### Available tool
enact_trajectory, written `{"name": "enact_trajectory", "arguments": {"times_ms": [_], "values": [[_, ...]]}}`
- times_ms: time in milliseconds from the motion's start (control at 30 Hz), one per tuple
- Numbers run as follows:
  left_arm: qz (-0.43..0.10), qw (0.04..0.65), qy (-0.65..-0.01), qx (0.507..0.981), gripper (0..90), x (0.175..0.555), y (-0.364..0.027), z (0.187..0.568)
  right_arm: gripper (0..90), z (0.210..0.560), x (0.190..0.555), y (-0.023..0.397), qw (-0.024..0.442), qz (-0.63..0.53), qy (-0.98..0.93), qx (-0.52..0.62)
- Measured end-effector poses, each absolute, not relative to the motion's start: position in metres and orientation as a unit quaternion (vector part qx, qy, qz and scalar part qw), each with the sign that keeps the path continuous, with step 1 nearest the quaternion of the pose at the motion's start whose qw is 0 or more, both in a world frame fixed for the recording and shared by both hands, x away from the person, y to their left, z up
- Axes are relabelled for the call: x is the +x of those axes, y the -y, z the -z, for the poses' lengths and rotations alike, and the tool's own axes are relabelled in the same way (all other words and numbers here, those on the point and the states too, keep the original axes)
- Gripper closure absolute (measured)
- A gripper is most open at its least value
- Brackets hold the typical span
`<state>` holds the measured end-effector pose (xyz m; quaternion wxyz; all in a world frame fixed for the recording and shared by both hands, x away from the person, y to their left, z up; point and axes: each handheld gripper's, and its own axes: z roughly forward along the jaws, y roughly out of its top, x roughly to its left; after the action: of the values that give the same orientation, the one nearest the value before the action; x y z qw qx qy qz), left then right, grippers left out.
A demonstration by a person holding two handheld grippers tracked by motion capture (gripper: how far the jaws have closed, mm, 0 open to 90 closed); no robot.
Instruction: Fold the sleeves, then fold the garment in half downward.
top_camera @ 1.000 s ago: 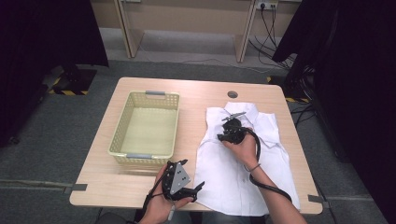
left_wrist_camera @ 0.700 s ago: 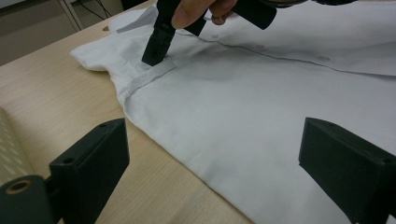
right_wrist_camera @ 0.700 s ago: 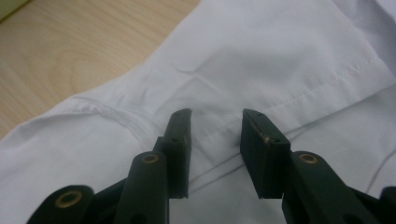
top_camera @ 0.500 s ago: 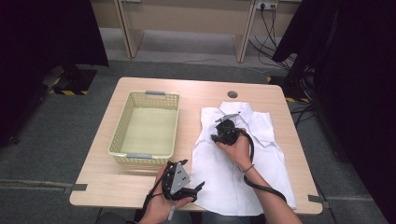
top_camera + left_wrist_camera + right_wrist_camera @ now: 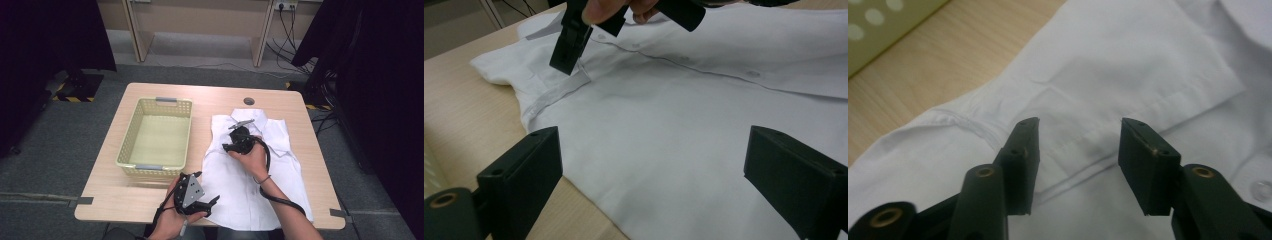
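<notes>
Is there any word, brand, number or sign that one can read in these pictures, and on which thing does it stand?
None: no readable text on any thing.
White shirt: plain cloth, no label or print to see.
Yellow basket: no writing on its walls.
Yellow and black striped tape on the floor: a warning pattern, no letters.
Wall socket: too small to tell any marking.

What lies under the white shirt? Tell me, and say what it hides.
The white shirt lies flat on the wooden table, right of the basket. The tabletop beneath is covered, so anything under the cloth cannot be seen. Its lower hem reaches the near table edge.
</notes>
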<state>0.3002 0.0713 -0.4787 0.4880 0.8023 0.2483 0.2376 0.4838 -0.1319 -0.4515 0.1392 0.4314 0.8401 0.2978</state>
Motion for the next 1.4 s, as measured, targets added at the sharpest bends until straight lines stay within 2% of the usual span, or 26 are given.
{"name": "enact_trajectory", "arguments": {"times_ms": [100, 333, 533, 767, 1067, 1400], "values": [[-0.224, 0.497, -0.248, 0.801, 7.7, 0.302, -0.070, 0.478, 41.6, 0.442, 0.482, 0.151, 0.141, -0.313, -0.825, 0.449], [-0.201, 0.512, -0.234, 0.802, 5.9, 0.308, -0.058, 0.468, 32.0, 0.434, 0.478, 0.201, 0.145, -0.314, -0.802, 0.487], [-0.174, 0.522, -0.223, 0.805, 7.6, 0.322, -0.039, 0.457, 26.8, 0.433, 0.473, 0.249, 0.146, -0.322, -0.772, 0.528], [-0.165, 0.524, -0.243, 0.800, 7.7, 0.348, -0.026, 0.450, 20.0, 0.434, 0.470, 0.280, 0.146, -0.333, -0.749, 0.555], [-0.179, 0.516, -0.259, 0.796, 8.3, 0.373, -0.012, 0.445, 18.3, 0.436, 0.463, 0.299, 0.149, -0.333, -0.738, 0.568], [-0.178, 0.514, -0.271, 0.794, 8.0, 0.387, -0.011, 0.445, 18.0, 0.434, 0.466, 0.299, 0.151, -0.332, -0.738, 0.568]]}}
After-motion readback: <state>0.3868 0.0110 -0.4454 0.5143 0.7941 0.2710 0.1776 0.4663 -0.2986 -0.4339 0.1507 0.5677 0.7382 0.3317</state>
